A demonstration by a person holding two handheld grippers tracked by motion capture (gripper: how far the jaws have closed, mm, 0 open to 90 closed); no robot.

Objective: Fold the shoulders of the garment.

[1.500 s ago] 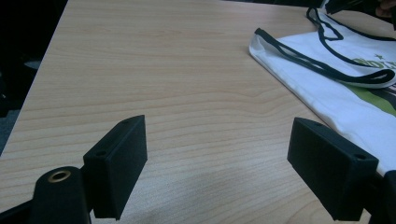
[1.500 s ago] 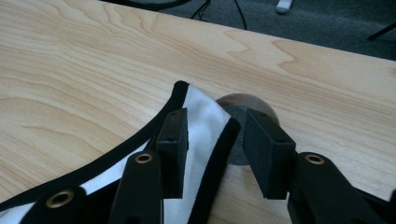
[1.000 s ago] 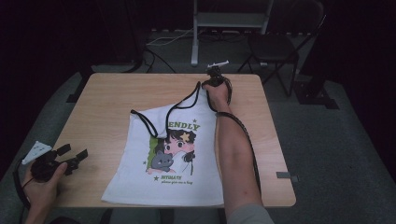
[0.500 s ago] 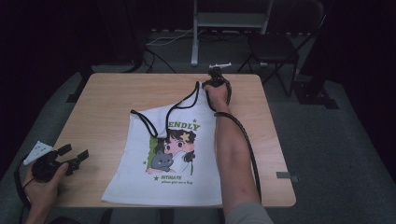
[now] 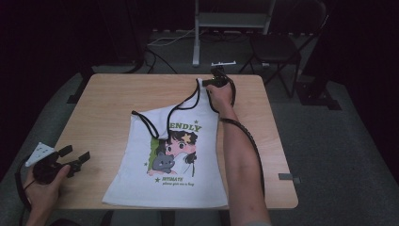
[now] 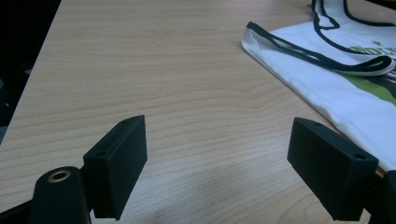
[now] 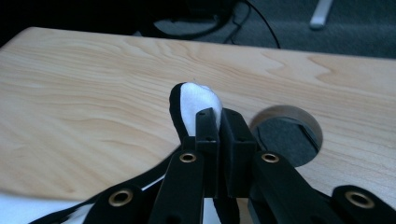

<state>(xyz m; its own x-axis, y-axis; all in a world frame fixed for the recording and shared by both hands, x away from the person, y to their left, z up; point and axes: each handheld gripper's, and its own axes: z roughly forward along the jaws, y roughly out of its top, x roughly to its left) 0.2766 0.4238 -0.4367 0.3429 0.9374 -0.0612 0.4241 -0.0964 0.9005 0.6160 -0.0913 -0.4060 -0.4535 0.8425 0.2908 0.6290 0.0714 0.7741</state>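
The tank top, white with black trim and a cartoon print, lies flat on the middle of the wooden table, its hem toward the person's side and one shoulder strap drawn out toward the far edge. The right gripper has its jaws pressed together on the end of that strap; in the right gripper view the white, black-edged fabric pokes up just past the jaw tips, beside a round hole in the tabletop. The left gripper rests at the near left corner, well apart from the garment, its jaws spread wide over bare wood with nothing between them.
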